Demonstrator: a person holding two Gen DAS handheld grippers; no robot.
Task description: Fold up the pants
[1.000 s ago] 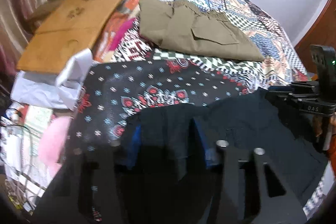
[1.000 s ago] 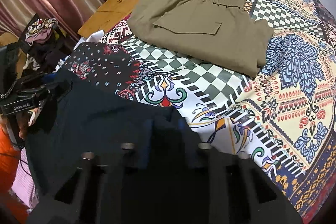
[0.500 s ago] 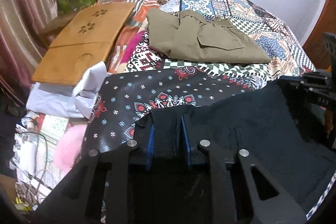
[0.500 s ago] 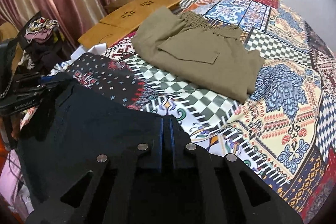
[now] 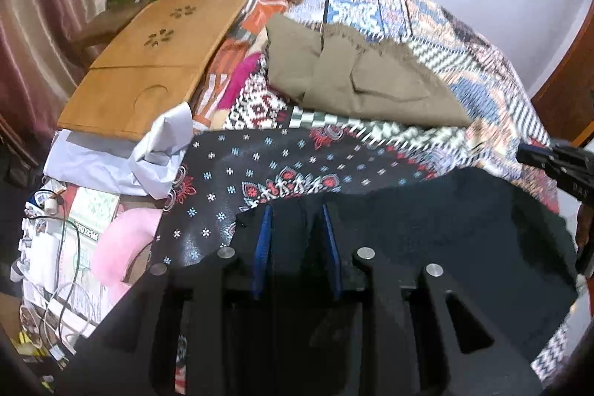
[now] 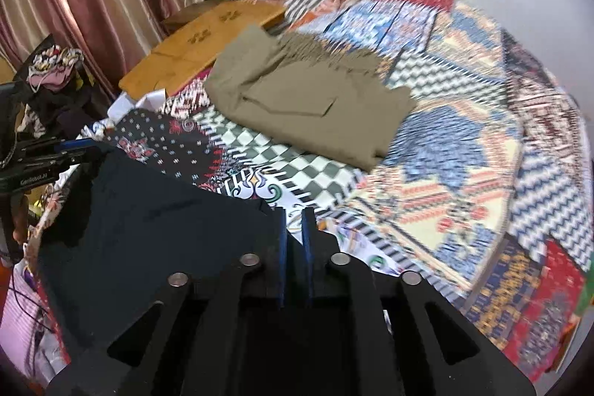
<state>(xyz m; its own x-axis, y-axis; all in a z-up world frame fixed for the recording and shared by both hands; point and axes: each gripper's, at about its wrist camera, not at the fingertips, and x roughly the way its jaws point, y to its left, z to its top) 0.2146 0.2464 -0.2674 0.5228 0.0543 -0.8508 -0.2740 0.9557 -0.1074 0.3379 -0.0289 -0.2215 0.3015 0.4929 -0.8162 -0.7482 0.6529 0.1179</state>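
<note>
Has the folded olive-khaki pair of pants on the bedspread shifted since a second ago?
No. The folded olive-khaki pants lie on the same checkered patch beside the wooden board; only the cameras moved.

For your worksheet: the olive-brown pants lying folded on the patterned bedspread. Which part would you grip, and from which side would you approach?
Grip the olive-brown pants at the near corner of the folded bundle, coming in low from the near side of the bedspread. That edge appears to sit proud of the cover as a thick stack, so fingers can likely slide under all layers together.
</note>
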